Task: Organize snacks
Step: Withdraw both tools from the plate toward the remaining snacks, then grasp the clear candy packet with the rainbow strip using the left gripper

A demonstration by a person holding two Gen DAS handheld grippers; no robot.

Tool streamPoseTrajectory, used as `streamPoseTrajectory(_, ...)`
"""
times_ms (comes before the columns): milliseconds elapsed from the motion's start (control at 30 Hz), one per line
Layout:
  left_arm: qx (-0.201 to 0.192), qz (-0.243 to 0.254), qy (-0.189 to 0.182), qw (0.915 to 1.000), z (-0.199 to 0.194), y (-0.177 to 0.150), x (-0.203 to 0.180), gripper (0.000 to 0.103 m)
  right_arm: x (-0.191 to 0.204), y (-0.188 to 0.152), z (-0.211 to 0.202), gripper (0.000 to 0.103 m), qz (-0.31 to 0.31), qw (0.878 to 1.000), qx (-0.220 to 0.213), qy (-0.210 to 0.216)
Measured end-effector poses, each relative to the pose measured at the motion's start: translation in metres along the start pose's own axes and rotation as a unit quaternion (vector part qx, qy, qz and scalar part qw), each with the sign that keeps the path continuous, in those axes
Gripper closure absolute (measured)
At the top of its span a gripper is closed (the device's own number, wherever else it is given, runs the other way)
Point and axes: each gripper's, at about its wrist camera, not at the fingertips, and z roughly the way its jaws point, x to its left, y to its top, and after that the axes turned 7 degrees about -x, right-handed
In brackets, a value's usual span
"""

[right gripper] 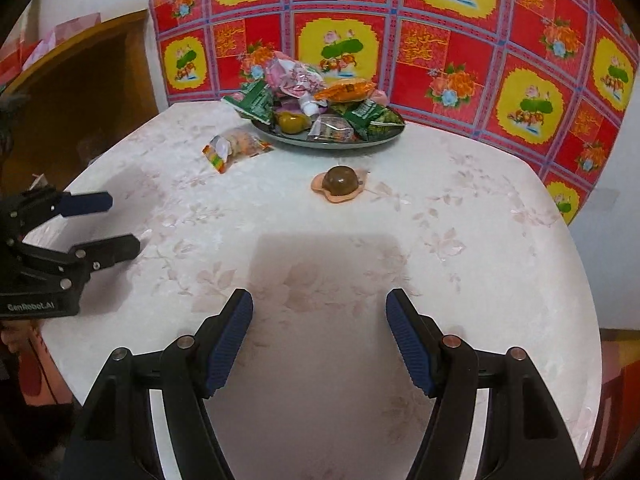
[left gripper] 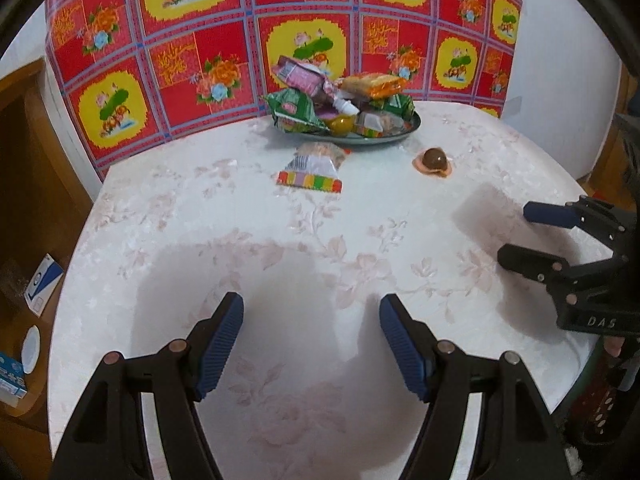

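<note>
A: Far left, off the table edge?
B: Brown wooden shelf (left gripper: 24, 208) with small blue-and-white boxes (left gripper: 42, 284) on it.

A: Next over, on the white floral-embossed tablecloth (left gripper: 312, 240)?
B: Left gripper (left gripper: 311, 320), black frame with ribbed blue pads, hovering above bare cloth near the front edge. Jaws spread apart, nothing between them.

A: Further back, left of centre?
B: Clear snack packet with a rainbow-striped end (left gripper: 312, 170), lying flat on the cloth, just in front of the dish and apart from it.

A: And the dish itself?
B: Dark green round plate (left gripper: 414, 126) at the back of the table, close to the red-and-yellow flowered sheet (left gripper: 180, 60) hung behind. Heaped with wrapped snacks: green crinkled packets (left gripper: 294, 110), a pink wrapper (left gripper: 304, 76) on top, an orange-wrapped bar (left gripper: 376, 84) beside it.

A: Right of the striped packet?
B: Brown round jelly cup on a peach-coloured lid rim (left gripper: 433, 161), sitting alone on the cloth, near the plate but not touching.

A: Far right?
B: Right gripper (right gripper: 319, 332), same black-and-blue build, above bare cloth well short of the jelly cup. Jaws parted, empty.
</note>
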Motion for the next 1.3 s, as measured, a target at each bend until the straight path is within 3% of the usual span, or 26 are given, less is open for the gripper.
streamPoseTrajectory(500,0.012,-0.013,-0.012,0.9998,0.005,0.001,0.007,0.023,-0.007,0.001,0.005,0.02,0.023,1.0,0.005,-0.018)
streamPoseTrajectory(767,0.032,0.014,0.003,0.9994,0.018,0.016,0.0,0.022,-0.013,0.012,0.014,0.019,0.043,0.998,0.026,-0.042)
streamPoseTrajectory(1067,0.038,0.021,0.009,0.999,0.034,0.033,0.002,0.022,-0.017,0.021,0.024,0.019,0.038,0.998,0.026,-0.038)
streamPoseTrajectory(1300,0.028,-0.017,-0.068,0.9971,0.044,0.055,0.014,0.022,-0.022,0.028,0.034,0.013,0.037,0.998,0.024,-0.033)
